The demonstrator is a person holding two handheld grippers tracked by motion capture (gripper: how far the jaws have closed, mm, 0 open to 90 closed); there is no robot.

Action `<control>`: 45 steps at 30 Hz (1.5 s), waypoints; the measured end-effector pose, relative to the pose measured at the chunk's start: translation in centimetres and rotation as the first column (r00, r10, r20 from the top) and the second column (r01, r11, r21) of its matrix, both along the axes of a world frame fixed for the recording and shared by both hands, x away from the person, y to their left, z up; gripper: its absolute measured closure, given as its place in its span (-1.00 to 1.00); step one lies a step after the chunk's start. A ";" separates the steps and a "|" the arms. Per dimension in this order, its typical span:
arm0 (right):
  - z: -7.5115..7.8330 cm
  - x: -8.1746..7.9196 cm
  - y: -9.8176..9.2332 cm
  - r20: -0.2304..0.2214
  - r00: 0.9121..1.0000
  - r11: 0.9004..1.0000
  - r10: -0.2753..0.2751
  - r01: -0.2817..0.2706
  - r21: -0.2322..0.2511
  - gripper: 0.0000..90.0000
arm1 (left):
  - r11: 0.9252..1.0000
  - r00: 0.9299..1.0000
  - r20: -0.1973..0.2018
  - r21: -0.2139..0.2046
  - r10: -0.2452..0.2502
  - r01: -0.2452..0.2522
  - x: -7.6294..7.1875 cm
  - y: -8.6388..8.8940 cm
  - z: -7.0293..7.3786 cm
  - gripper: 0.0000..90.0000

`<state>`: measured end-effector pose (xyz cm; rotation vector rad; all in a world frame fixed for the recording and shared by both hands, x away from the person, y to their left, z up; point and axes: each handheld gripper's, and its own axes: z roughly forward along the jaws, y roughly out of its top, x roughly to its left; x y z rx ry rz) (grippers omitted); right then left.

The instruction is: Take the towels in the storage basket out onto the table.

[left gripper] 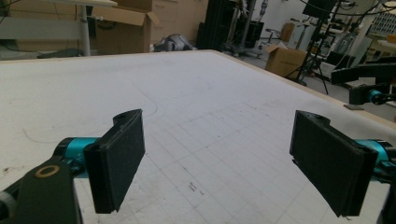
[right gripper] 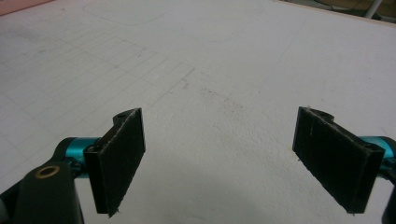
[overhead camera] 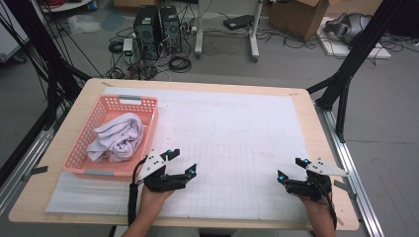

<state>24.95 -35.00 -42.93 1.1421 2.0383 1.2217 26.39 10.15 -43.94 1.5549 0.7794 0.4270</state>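
A pink plastic basket (overhead camera: pixel 150 105) stands at the table's left, holding a crumpled white towel (overhead camera: pixel 117 137). My left gripper (overhead camera: pixel 181 161) hovers open just right of the basket's near corner, nothing between its jaws; in the left gripper view (left gripper: pixel 215 163) its black pads stand wide apart over the gridded white sheet. My right gripper (overhead camera: pixel 290 169) is open near the table's front right. Its own view (right gripper: pixel 217 161) has the pads spread over bare white sheet. The right gripper also appears far off in the left gripper view (left gripper: pixel 373 86).
A white gridded sheet (overhead camera: pixel 237 143) covers most of the wooden table (overhead camera: pixel 89 89). Black frame struts (overhead camera: pixel 351 64) stand at the right and left. Computer towers (overhead camera: pixel 158 29), cables and cardboard boxes (overhead camera: pixel 296 17) lie on the floor beyond.
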 end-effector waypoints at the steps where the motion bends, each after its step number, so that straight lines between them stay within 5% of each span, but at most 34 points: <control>1: -0.1 0.0 0.0 0.000 1.000 1.000 0.002 -0.002 -0.001 -0.65 | 1.000 1.000 0.000 0.000 0.000 0.000 0.0 0.0 0.0 -0.59; 14: -0.4 1.6 -0.1 -0.005 1.000 0.999 0.029 -0.028 0.022 -0.65 | 0.999 0.999 -0.017 0.000 0.036 -0.036 -0.7 0.9 -0.2 -0.59; 20: 0.1 1.0 0.1 0.006 1.000 1.000 0.016 -0.016 0.024 -0.65 | 1.000 1.000 -0.009 0.019 0.012 -0.012 -1.5 0.4 -0.2 -0.59; 45: 0.2 0.1 -0.3 -0.011 1.000 0.998 0.029 -0.029 0.057 -0.65 | 1.000 1.000 0.027 0.013 -0.006 0.006 -1.1 0.8 3.0 -0.56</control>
